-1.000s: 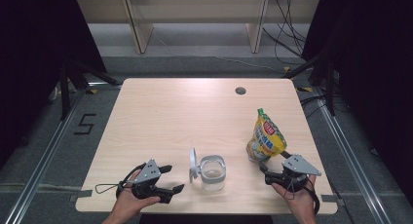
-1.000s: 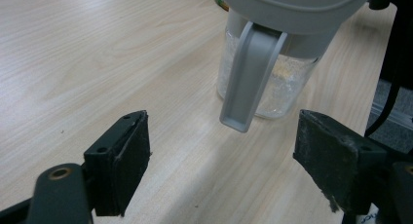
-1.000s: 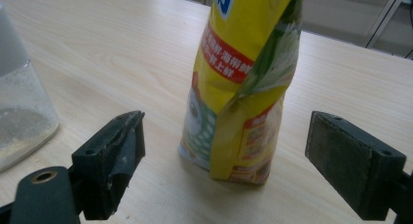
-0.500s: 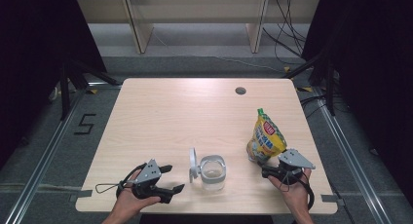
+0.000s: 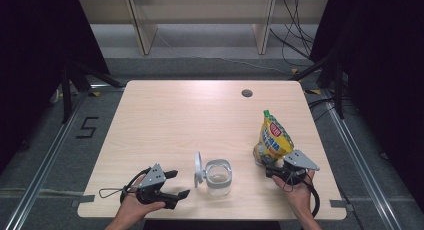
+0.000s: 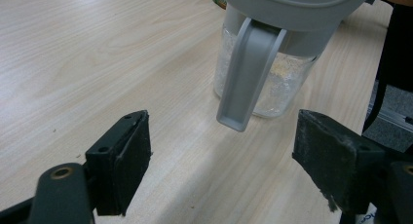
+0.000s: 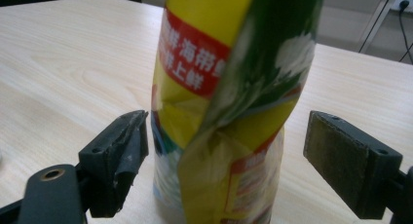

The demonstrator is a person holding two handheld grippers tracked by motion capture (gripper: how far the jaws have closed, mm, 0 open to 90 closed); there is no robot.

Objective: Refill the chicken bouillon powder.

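A clear glass jar (image 5: 218, 177) with a grey flip lid (image 5: 198, 169) hanging open at its left stands near the table's front edge. In the left gripper view the jar (image 6: 268, 83) and its lid latch (image 6: 246, 80) sit just ahead of the open jaws. My left gripper (image 5: 175, 185) is open, left of the jar, holding nothing. A yellow, green and red snack bag (image 5: 272, 137) stands upright at the right. My right gripper (image 5: 267, 169) is open at the bag's base; in the right gripper view the bag (image 7: 229, 107) stands between the jaws, which do not touch it.
The light wooden table (image 5: 170, 120) has a round cable hole (image 5: 246, 93) at its far right. Dark floor, metal rails and shelf legs lie beyond the table. Cables trail from both grippers.
My right gripper has moved left and forward, closing in on the base of the snack bag. The left gripper and the jar have stayed put.
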